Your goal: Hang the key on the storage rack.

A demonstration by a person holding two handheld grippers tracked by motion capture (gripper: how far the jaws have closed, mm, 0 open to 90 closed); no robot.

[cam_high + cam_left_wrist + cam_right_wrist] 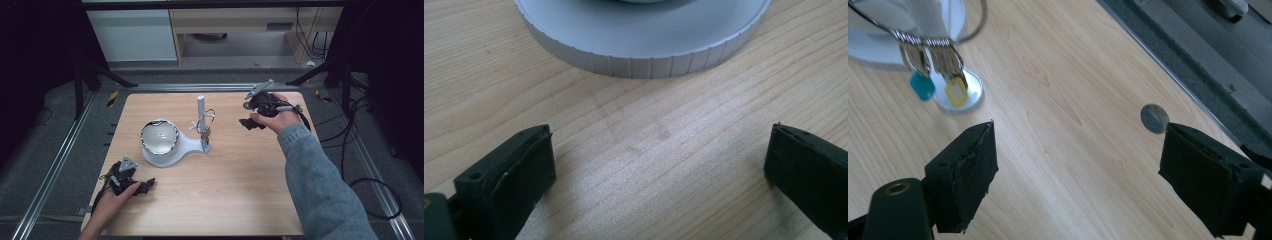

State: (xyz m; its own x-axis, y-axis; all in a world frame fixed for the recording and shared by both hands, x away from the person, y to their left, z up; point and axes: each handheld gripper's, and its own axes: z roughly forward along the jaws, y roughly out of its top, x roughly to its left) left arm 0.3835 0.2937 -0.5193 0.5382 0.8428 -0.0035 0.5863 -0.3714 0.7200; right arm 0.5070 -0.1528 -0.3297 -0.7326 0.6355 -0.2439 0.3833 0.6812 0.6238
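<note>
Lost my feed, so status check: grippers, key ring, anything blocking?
Left gripper open, resting by the white stand. Right gripper open, empty, right of the key ring hanging on the post. Bare table between.

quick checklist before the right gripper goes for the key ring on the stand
1. Right gripper open with nothing between its pads: ok.
2. Key ring hangs on the white post, keys dangling below it: ok.
3. Wooden table between the right gripper and the key ring bare of obstacles: ok.
4. Right gripper lined up with the key ring: not ok, in the right gripper view the ring sits off to the upper left.
5. Left gripper open, resting near the stand's white base, apart from it: ok.
6. Whether the ring can lift freely off the post: cannot tell.
</note>
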